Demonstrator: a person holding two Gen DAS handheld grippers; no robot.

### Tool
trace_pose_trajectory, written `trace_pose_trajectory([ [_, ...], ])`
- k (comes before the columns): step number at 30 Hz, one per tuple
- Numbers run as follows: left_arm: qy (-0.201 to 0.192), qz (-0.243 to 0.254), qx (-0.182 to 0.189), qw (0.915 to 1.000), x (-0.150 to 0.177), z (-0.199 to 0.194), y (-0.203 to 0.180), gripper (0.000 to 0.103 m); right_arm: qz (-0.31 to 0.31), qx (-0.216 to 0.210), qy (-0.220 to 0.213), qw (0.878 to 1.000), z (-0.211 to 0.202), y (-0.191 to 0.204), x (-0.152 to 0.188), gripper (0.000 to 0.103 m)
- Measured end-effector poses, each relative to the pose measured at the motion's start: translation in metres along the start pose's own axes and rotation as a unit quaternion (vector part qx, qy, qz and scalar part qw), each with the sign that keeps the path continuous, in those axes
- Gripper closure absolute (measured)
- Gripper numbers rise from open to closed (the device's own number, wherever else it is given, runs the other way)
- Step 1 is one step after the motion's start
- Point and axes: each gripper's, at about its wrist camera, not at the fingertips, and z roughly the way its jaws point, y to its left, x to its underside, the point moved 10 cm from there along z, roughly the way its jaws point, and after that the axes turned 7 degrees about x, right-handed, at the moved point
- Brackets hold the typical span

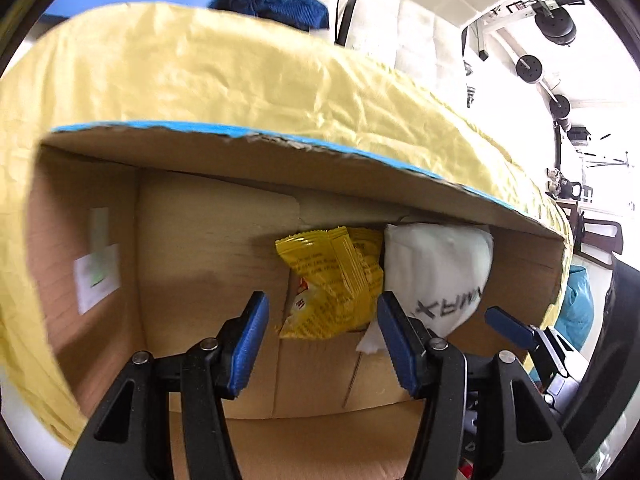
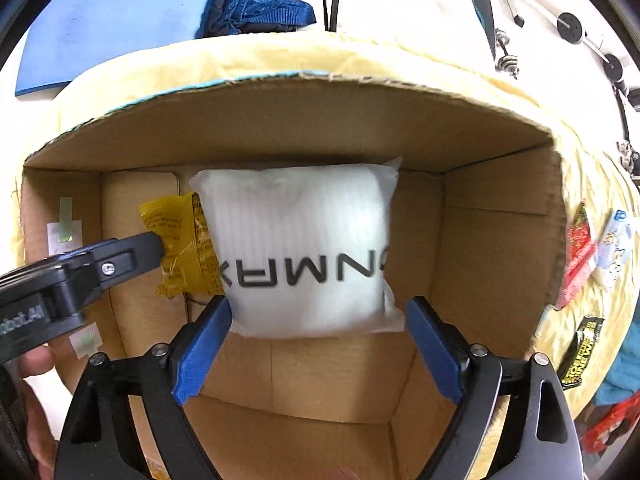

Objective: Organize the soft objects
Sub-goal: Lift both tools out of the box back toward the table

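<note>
We look down into an open brown cardboard box (image 2: 472, 264) standing on a crumpled pale yellow cloth (image 1: 224, 80). On the box floor, against the far wall, lies a puffy white plastic-wrapped pack with black lettering (image 2: 304, 252), and touching its nine o'clock side is a crinkled yellow foil snack packet (image 1: 332, 280).

Our right gripper (image 2: 318, 350) hangs over the white pack with its blue-padded jaws standing wide; the pack sits at twelve o'clock from the tips, and neither pad presses on it. Our left gripper (image 1: 323, 346) has its jaws parted too, with the yellow packet lying in the gap beyond them, untouched by the pads.

In the right wrist view, more snack wrappers, red and black (image 2: 580, 336), lie on the cloth at three o'clock of the box, and a dark blue knitted garment (image 2: 256, 8) sits at twelve o'clock beside a flat blue foam mat (image 2: 104, 24)
</note>
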Motion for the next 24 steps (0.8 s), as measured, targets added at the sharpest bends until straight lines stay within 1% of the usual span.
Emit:
trace_pose_trajectory([
  [4, -0.025, 0.013, -0.016, 0.9995, 0.014, -0.022, 0.003, 0.049, 0.002, 0.006, -0.01, 1.0, -0.012, -0.006, 0.007, 0.012],
  [5, -0.03, 0.014, -0.02, 0.9993, 0.01, -0.021, -0.005, 0.049, 0.004, 0.005, -0.012, 1.0, -0.017, -0.006, 0.01, 0.012],
  [6, -0.036, 0.015, -0.024, 0.9989, 0.014, -0.025, -0.004, 0.048, 0.005, 0.003, -0.014, 1.0, -0.021, -0.009, 0.012, 0.012],
  [7, -0.042, 0.018, -0.028, 0.9986, 0.017, -0.027, -0.005, 0.044, 0.006, 0.001, -0.016, 1.0, -0.023, -0.011, 0.016, 0.012],
  [8, -0.049, 0.019, -0.03, 0.9982, 0.021, -0.031, -0.002, 0.032, 0.008, -0.002, -0.019, 1.0, -0.024, -0.012, 0.02, 0.012],
  [9, -0.056, 0.021, -0.037, 0.9975, 0.026, -0.035, -0.002, 0.026, 0.01, -0.006, -0.021, 1.0, -0.029, -0.013, 0.02, 0.01],
  [10, -0.067, 0.023, -0.047, 0.9964, 0.033, -0.039, 0.0, 0.025, 0.012, -0.012, -0.024, 1.0, -0.031, -0.011, 0.024, 0.003],
  [11, -0.073, 0.024, -0.051, 0.9958, 0.032, -0.043, 0.002, 0.024, 0.015, -0.019, -0.029, 0.999, -0.033, -0.011, 0.03, 0.0],
  [13, -0.088, 0.028, -0.067, 0.9935, 0.039, -0.048, 0.004, 0.017, 0.019, -0.027, -0.037, 0.999, -0.036, -0.011, 0.038, 0.0],
  [14, -0.096, 0.029, -0.073, 0.9923, 0.041, -0.05, 0.009, 0.009, 0.02, -0.026, -0.04, 0.999, -0.037, -0.012, 0.042, 0.0],
  [16, -0.11, 0.032, -0.08, 0.9901, 0.045, -0.056, 0.012, 0.008, 0.019, -0.025, -0.05, 0.998, -0.04, -0.015, 0.049, 0.0],
  [17, -0.12, 0.034, -0.087, 0.9884, 0.049, -0.06, 0.015, 0.008, 0.019, -0.024, -0.054, 0.998, -0.047, -0.008, 0.058, 0.0],
  [20, -0.146, 0.04, -0.098, 0.9835, 0.049, -0.067, 0.013, 0.002, 0.015, -0.024, -0.07, 0.997, -0.06, -0.007, 0.072, 0.0],
  [22, -0.168, 0.045, -0.1, 0.9797, 0.059, -0.075, 0.01, 0.002, 0.01, -0.022, -0.083, 0.996, -0.07, -0.006, 0.082, 0.0],
  [24, -0.18, 0.049, -0.098, 0.9775, 0.068, -0.081, 0.006, 0.002, 0.005, -0.023, -0.099, 0.995, -0.081, -0.006, 0.093, 0.0],
])
